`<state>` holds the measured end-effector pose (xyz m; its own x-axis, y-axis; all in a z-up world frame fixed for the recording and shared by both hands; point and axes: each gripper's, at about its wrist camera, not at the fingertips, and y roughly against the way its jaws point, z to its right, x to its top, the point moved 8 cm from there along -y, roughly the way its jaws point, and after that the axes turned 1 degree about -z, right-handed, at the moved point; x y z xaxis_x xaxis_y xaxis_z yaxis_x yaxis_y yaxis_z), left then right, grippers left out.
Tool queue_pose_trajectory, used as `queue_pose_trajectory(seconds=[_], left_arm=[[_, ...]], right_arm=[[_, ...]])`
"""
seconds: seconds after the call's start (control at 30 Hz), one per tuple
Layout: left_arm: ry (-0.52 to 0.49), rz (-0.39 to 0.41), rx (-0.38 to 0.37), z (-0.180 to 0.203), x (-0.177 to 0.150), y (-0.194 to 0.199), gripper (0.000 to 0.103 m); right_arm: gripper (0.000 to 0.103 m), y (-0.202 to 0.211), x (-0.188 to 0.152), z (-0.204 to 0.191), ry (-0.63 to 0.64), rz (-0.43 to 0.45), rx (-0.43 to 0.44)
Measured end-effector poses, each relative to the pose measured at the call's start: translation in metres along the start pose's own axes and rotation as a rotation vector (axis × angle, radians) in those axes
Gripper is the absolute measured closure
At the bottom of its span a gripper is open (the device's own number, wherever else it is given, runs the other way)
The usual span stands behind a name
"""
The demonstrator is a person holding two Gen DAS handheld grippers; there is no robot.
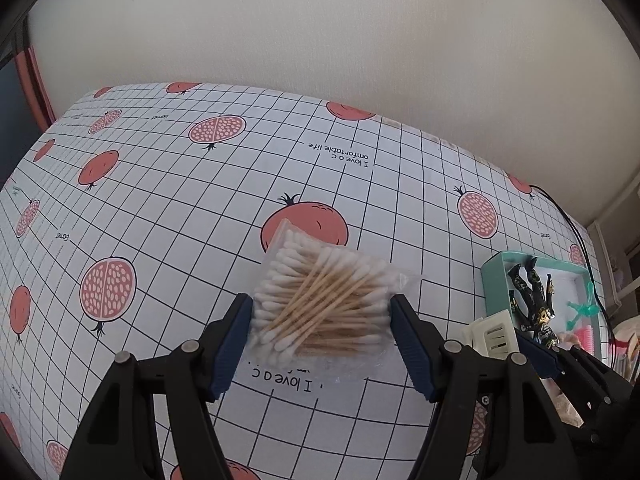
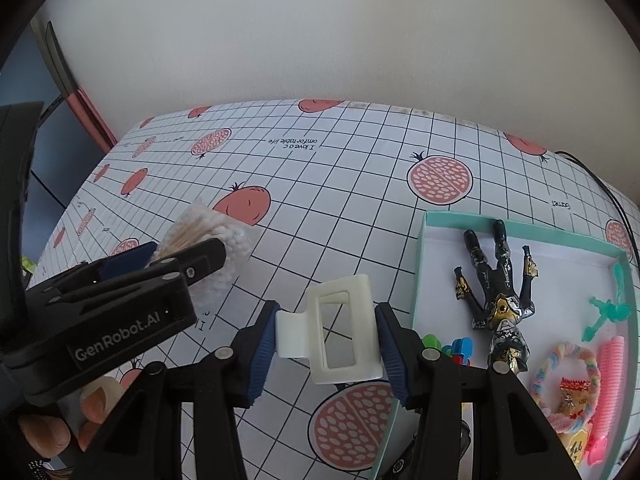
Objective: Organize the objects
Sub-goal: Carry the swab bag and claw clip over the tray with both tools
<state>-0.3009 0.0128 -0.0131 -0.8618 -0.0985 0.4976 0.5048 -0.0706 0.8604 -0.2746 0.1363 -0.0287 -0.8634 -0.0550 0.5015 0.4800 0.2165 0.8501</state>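
Observation:
A clear bag of cotton swabs (image 1: 324,304) is held above the pomegranate-print tablecloth (image 1: 192,200), with my left gripper (image 1: 322,312) shut on its two sides. The right wrist view shows that same bag (image 2: 208,240) at the left, in the left gripper (image 2: 180,260). My right gripper (image 2: 326,336) is shut on a cream-white hair claw clip (image 2: 340,332), just left of the teal box (image 2: 424,264). The clip (image 1: 494,334) also shows at the right of the left wrist view.
The teal box (image 1: 490,276) holds a black and gold action figure (image 2: 496,292), a green plastic figure (image 2: 608,308), a pastel rope ring (image 2: 576,384), a pink comb (image 2: 610,384) and small toys. A black cable (image 2: 608,192) runs along the table's far right. Fingers of a hand (image 2: 52,432) show at the lower left.

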Motion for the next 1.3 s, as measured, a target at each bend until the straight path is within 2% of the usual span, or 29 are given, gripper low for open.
queue_pose_trajectory(seconds=[0.4,0.73,1.07,1.3], left_arm=[[-0.022,0.057,-0.024,0.023,0.01,0.029,0.032],[-0.101,0.098,-0.095,0.088,0.008,0.056,0.032],[-0.215,0.076,-0.184,0.17,-0.015,0.064,0.032],[-0.249,0.035,-0.201,0.193,-0.031,0.055,0.032]], right_arm=[[0.052,0.04,0.004,0.027,-0.039,0.054,-0.028],[0.052,0.086,-0.005,0.099,-0.136,0.096,-0.1],[0.052,0.119,-0.029,0.164,-0.222,0.117,-0.164],[0.052,0.116,-0.036,0.184,-0.253,0.105,-0.179]])
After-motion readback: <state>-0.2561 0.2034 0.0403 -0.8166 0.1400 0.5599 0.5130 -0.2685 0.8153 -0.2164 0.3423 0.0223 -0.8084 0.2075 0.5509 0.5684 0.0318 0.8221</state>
